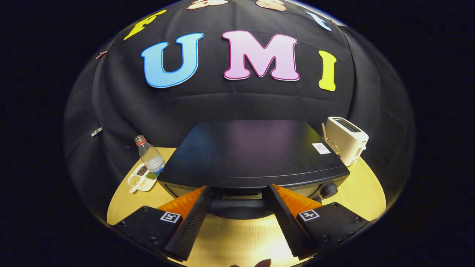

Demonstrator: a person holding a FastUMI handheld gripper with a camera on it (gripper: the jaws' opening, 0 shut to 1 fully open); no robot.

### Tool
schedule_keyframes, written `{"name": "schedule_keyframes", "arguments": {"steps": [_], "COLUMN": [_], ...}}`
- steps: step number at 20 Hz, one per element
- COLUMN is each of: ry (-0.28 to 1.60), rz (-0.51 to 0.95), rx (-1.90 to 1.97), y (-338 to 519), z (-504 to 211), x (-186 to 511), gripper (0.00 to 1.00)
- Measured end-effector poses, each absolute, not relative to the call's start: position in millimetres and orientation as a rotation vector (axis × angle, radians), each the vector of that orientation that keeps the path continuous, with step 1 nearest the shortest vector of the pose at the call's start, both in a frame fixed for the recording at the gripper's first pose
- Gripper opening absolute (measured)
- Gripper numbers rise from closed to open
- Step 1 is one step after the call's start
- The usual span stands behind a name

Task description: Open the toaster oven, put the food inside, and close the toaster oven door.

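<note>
Toaster oven [256, 152] sits at the middle of the round wooden table [365, 193], its back toward the booth's wall and its front facing the gripper [239, 196]. It looks like a heavy, rigid metal box with a smooth, slightly glossy dark top — nothing there to grip, and it should stay put when the door is pulled. The place to take hold, I judge, is the door handle [237, 193], a bar along the upper front edge, which lies just between the fingertips; the door is probably glass-fronted, so a steady pull rather than a jerk seems wise. A round knob [328, 190] sits at the front right corner.

The gripper's fingers are spread wide, one on each side of the handle, and press on nothing; whether they already touch the front I cannot tell.

A white sticker [321, 148] with a code pattern lies on the oven's top near its right rear corner — too small to read. No brand name is legible anywhere.

Near the table's left edge stand a clear plastic bottle [150, 155] with a red cap and a white divided dish [142, 178] of foods. At the right rear edge stands a white slot toaster [347, 139].
</note>
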State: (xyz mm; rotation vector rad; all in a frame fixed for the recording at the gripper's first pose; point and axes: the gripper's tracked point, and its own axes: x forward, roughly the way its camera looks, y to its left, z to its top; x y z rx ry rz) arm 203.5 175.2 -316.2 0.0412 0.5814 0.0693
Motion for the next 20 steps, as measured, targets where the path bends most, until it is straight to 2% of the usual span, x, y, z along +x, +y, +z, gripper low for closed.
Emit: {"name": "schedule_keyframes", "arguments": {"steps": [5,12,20], "ry": [0.577,0.603,0.75], "rz": [0.06,0.054,0.048], "rx": [0.041,0.031,0.022], "y": [174.2,168.2,167.5], "z": [-317.0,-343.0,-396.2], "x": [183.1,118.5,62.5], "gripper": [0.99,0.98,0.99]}}
